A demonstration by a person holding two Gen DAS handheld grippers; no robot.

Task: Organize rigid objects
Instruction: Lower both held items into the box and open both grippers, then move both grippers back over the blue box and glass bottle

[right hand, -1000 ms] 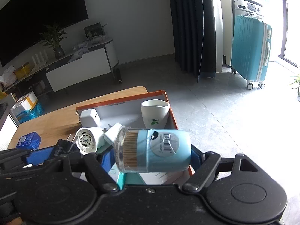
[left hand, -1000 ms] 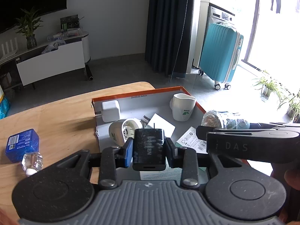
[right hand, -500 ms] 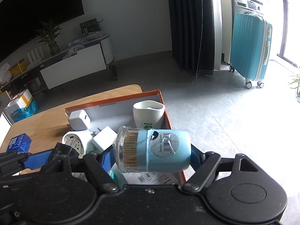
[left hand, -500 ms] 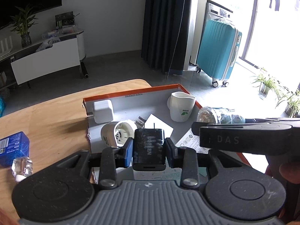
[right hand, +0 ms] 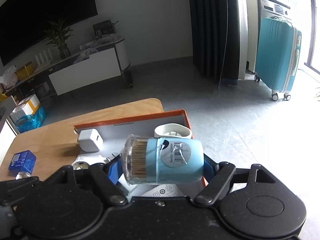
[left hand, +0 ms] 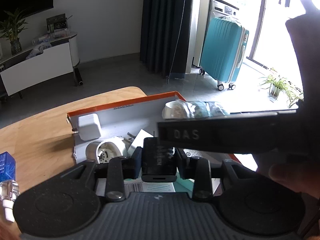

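My left gripper (left hand: 159, 158) is shut on a black charger block (left hand: 159, 161), held above the near end of the orange-rimmed box (left hand: 120, 104). My right gripper (right hand: 163, 165) is shut on a light blue toothpick jar (right hand: 163, 160) lying sideways between its blue pads, over the same box (right hand: 128, 119). In the left wrist view the right gripper's dark body crosses the frame on the right and hides part of the jar (left hand: 204, 109). Inside the box lie a white cube charger (left hand: 89, 127), a round white adapter (left hand: 104, 150) and a white cup (right hand: 173, 133).
A blue carton (right hand: 22, 162) and a small clear bottle (left hand: 8, 192) lie on the wooden table (left hand: 40, 124) left of the box. Printed paper sheets (left hand: 158, 187) cover the box's near floor. Beyond the table's far edge stand a teal suitcase (right hand: 278, 60) and a dark curtain.
Both grippers have moved forward over the box with their loads. In the left wrist view the right gripper now crosses much closer and covers the cup.
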